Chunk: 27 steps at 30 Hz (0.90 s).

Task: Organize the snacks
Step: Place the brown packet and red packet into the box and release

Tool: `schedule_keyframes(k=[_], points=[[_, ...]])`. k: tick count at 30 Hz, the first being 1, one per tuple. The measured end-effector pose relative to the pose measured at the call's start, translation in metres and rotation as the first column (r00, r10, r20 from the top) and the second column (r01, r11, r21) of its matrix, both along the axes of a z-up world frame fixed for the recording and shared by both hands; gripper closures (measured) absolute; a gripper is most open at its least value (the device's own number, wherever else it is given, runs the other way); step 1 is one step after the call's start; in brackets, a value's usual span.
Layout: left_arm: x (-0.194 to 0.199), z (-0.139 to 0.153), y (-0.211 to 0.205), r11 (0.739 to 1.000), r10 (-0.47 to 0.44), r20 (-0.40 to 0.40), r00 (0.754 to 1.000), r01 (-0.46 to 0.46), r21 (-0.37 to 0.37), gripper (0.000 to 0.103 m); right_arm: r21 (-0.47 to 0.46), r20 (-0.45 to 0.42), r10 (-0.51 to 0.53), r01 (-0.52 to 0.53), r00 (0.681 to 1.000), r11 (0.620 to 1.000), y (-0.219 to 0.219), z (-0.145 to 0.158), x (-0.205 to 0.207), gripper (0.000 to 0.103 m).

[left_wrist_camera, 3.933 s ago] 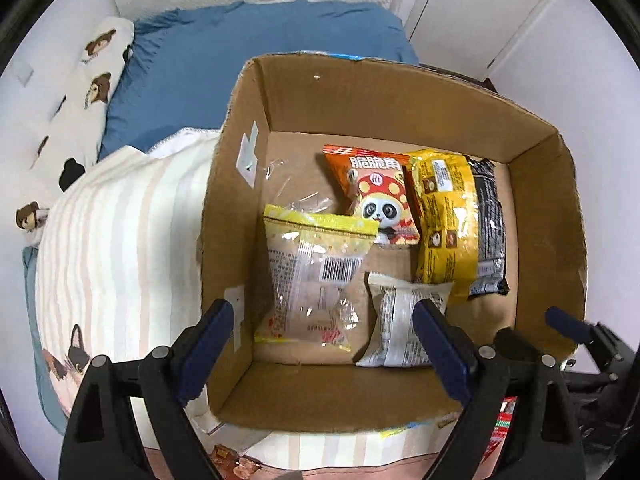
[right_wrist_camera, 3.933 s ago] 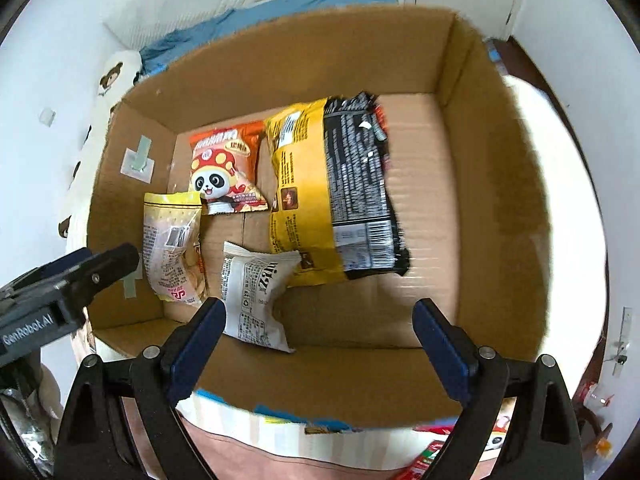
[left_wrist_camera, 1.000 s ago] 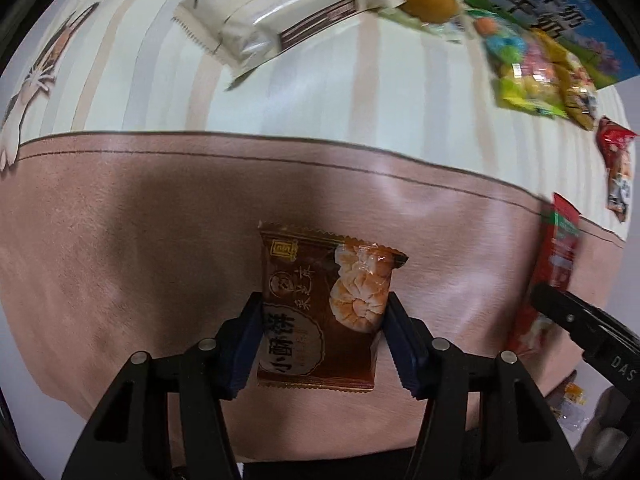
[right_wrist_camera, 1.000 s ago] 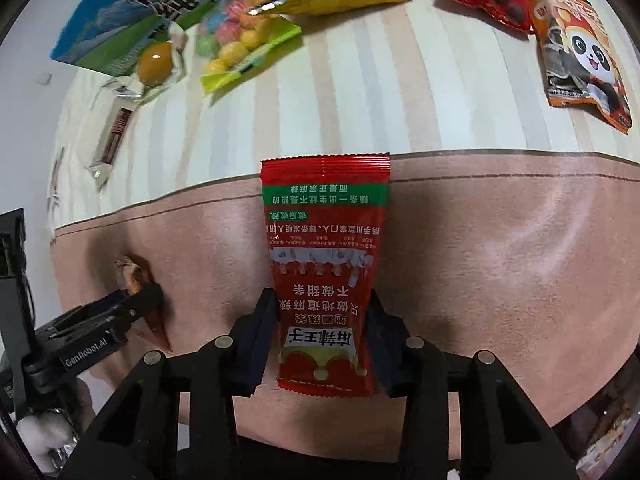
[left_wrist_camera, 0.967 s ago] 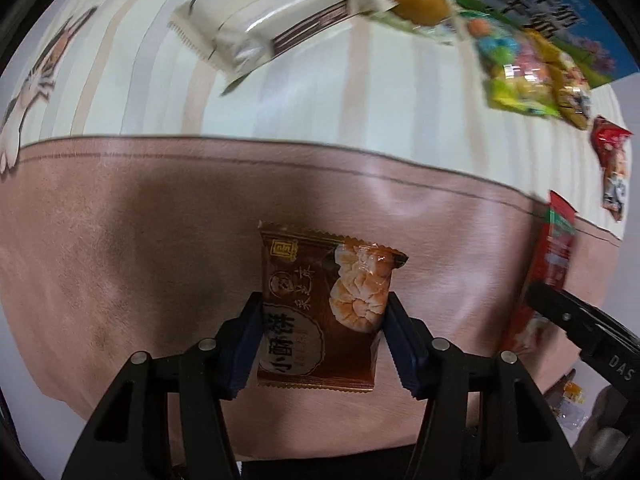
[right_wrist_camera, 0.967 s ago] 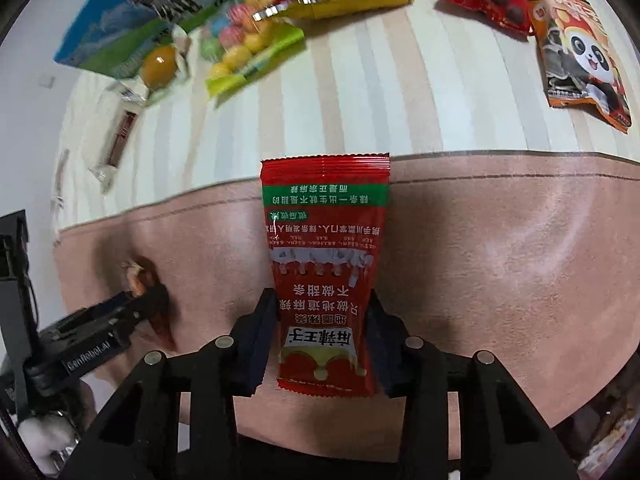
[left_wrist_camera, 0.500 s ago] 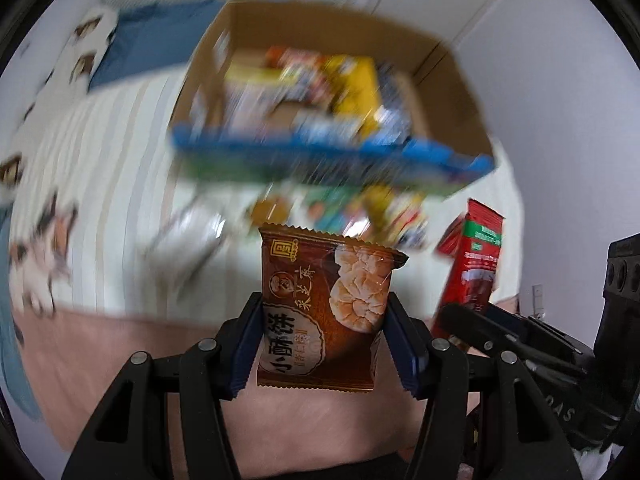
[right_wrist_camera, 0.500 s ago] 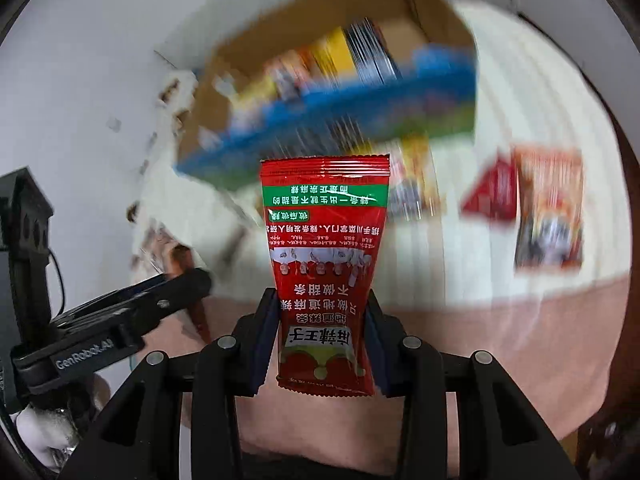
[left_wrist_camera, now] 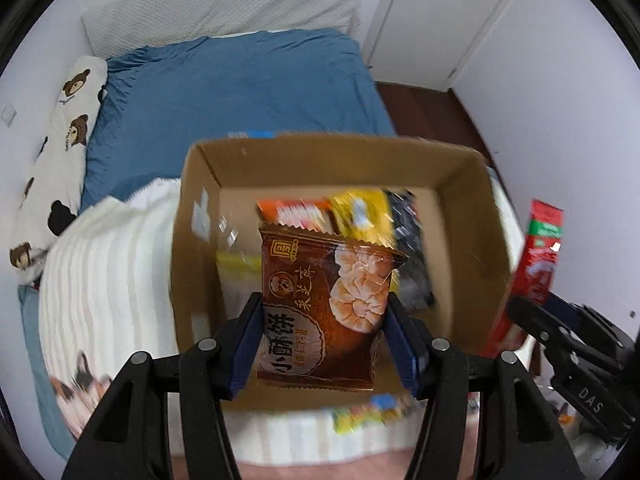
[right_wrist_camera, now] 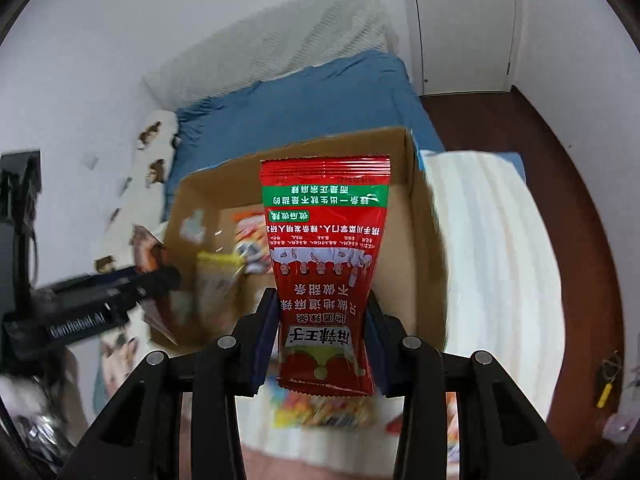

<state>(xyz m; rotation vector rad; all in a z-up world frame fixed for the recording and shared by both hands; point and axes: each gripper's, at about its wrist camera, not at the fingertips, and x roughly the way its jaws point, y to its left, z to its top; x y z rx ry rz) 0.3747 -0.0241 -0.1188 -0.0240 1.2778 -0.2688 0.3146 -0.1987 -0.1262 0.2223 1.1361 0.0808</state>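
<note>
My left gripper point(left_wrist_camera: 324, 340) is shut on a brown snack packet point(left_wrist_camera: 324, 304) and holds it up in front of the open cardboard box point(left_wrist_camera: 200, 240) on the bed. My right gripper point(right_wrist_camera: 322, 332) is shut on a red snack packet point(right_wrist_camera: 326, 248) with a green band, held upright before the same box point(right_wrist_camera: 424, 264). The red packet also shows at the right of the left wrist view point(left_wrist_camera: 538, 256). Orange, yellow and black packets point(left_wrist_camera: 360, 210) lie inside the box, blurred.
The box sits on a striped cream blanket point(left_wrist_camera: 104, 272) over a blue bed point(left_wrist_camera: 240, 88). A bear-print pillow point(left_wrist_camera: 56, 140) lies at the left. Loose snacks point(right_wrist_camera: 320, 410) lie on the blanket in front of the box. A white door point(right_wrist_camera: 460, 24) and brown floor point(right_wrist_camera: 568, 184) are at the right.
Both grippers have lifted their packets off the pink blanket and swung up toward the cardboard box, which now fills the middle of both views.
</note>
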Motion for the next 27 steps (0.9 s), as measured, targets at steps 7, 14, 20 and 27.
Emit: schedule_keyframes(k=[7,14,20,27], points=[[0.081,-0.061,-0.001,0.994,0.026,-0.081,0.996,-0.017,0.110,0.047,-0.081,-0.120,-0.002,-0.007,0.993,0.997,-0.005,-0.059,0.073,0.060],[0.114,-0.105,0.002,0.985,0.059,-0.171,0.984,-0.030,0.167,0.047,-0.130,-0.188,-0.039,0.014,0.981,0.991,-0.012,-0.100,0.114,0.059],[0.119,-0.113,0.004,0.990,0.068,-0.198,0.978,-0.042,0.134,0.017,-0.104,-0.189,-0.063,0.044,0.980,0.994,-0.015,-0.104,0.129,0.019],[0.112,-0.107,0.006,0.992,0.080,-0.188,0.979,-0.060,0.110,0.010,-0.088,-0.209,-0.063,0.046,0.976,0.995,-0.012,-0.105,0.126,0.008]])
